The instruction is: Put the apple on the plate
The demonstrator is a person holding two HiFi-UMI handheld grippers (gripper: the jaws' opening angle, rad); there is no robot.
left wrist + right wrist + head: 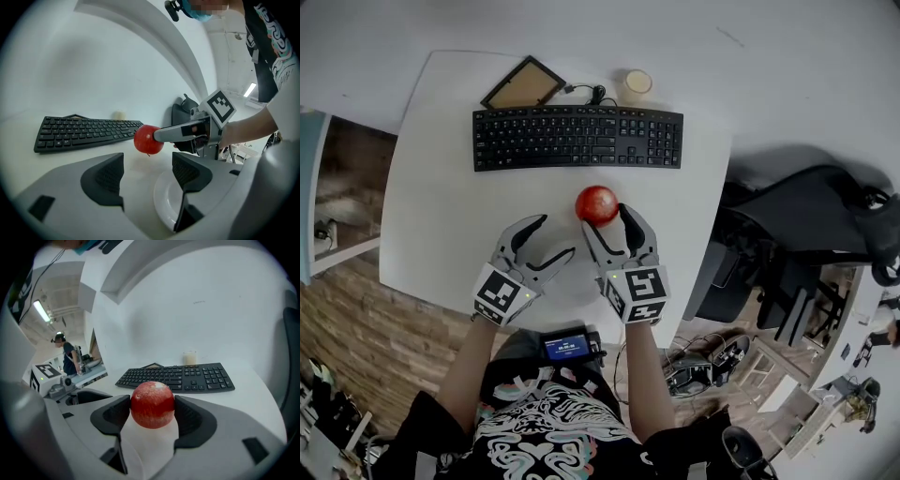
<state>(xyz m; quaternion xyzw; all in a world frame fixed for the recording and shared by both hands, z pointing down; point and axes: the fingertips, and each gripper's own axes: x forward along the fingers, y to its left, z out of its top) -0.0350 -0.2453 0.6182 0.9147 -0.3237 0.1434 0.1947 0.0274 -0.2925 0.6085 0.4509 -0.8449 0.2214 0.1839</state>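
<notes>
A red apple [596, 204] lies on the white table [441, 225] just in front of the keyboard. My right gripper [606, 221] reaches around it, and in the right gripper view the apple [152, 405] fills the gap between both dark pads [115, 412], with the jaws at full width. The white plate [166, 206] lies nearer to me, under the two grippers, and its rim [140, 460] shows below the apple. My left gripper [555, 236] stands open and empty to the left of the apple [148, 139], over the plate's left side.
A black keyboard [577, 137] lies across the table behind the apple. Behind it are a framed board [523, 84] and a small pale cup [637, 84]. The table's right edge drops off to a black office chair [806, 225].
</notes>
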